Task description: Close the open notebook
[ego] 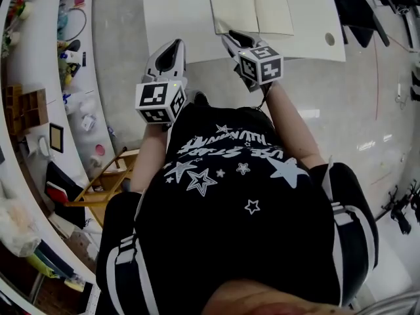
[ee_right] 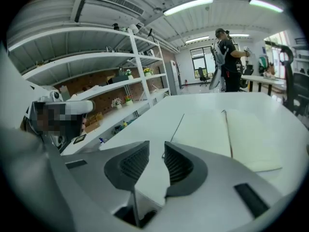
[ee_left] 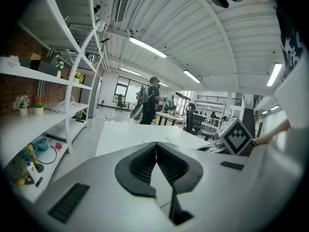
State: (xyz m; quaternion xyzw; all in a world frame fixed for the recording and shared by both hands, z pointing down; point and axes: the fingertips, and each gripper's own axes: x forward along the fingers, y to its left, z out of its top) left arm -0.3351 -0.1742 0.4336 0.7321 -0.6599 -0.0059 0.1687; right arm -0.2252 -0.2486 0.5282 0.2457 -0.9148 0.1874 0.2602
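Notebook [ego: 251, 7] lying open and flat on the white desk [ego: 177, 18], both blank pages up, spine running away from the person. Probably light and thin, with limp paper pages and a somewhat stiffer cover beneath; likely to slide on the smooth top if pushed sideways, and easy to crease or fan if only the loose sheets are pinched. Best taken at the outer edge of one half, cover and pages together, with one jaw slipped under the edge, then swung over the spine onto the other half. Left half looks the handier, being the nearer one to the working gripper. No real risk of breakage, only of a bent corner or of a page folding under.

Right gripper [ego: 228, 38] reaching forward on an outstretched forearm, pitched down, tips just short of the notebook's near left corner and apparently not touching it; jaws a narrow gap apart, nothing between them but bare desk. Left gripper [ego: 172, 46] well to the left of the notebook and nearer the person, held close to level, off the page entirely; jaws closed tip to tip, empty.
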